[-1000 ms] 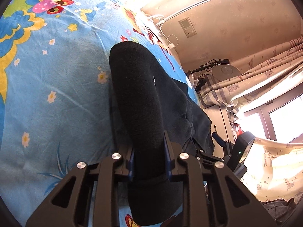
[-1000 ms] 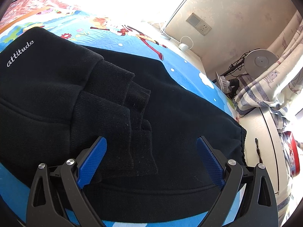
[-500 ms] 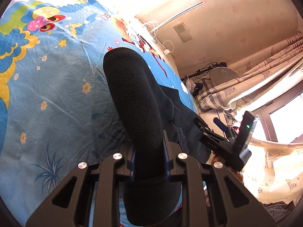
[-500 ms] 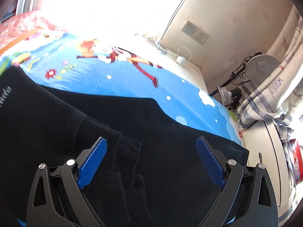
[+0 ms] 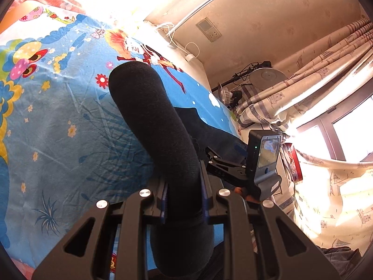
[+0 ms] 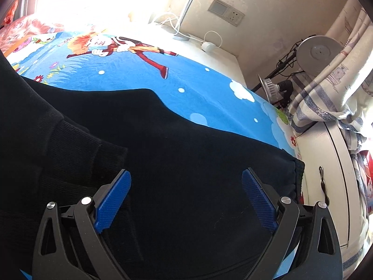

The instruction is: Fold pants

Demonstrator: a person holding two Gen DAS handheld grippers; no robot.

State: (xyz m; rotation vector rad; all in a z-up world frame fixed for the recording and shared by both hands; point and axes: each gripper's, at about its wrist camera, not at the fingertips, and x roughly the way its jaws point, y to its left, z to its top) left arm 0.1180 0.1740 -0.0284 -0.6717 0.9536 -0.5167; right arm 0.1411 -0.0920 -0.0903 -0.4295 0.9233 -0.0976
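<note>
Black fleece pants [image 6: 186,158] lie folded across a blue cartoon-print bedsheet [image 6: 186,79]. My left gripper [image 5: 184,198] is shut on a thick fold of the pants [image 5: 158,126], which rises as a dark roll in front of its camera, lifted off the sheet [image 5: 58,121]. My right gripper [image 6: 186,200] hovers over the pants' flat part, open, with nothing between its blue pads [image 6: 114,200]. The ribbed cuffs [image 6: 77,149] lie to its left. The right gripper with its camera [image 5: 263,163] also shows in the left wrist view, at the right of the roll.
The bed's far edge meets a beige wall with a socket [image 6: 226,11] and white charger cables [image 6: 207,44]. A round lamp and fan [image 6: 314,51], striped curtains [image 5: 326,53] and a white cabinet [image 6: 326,168] stand at the right.
My left gripper has risen with the fold of pants. My right gripper has slid to the right over the pants, away from the cuffs, and stayed open.
</note>
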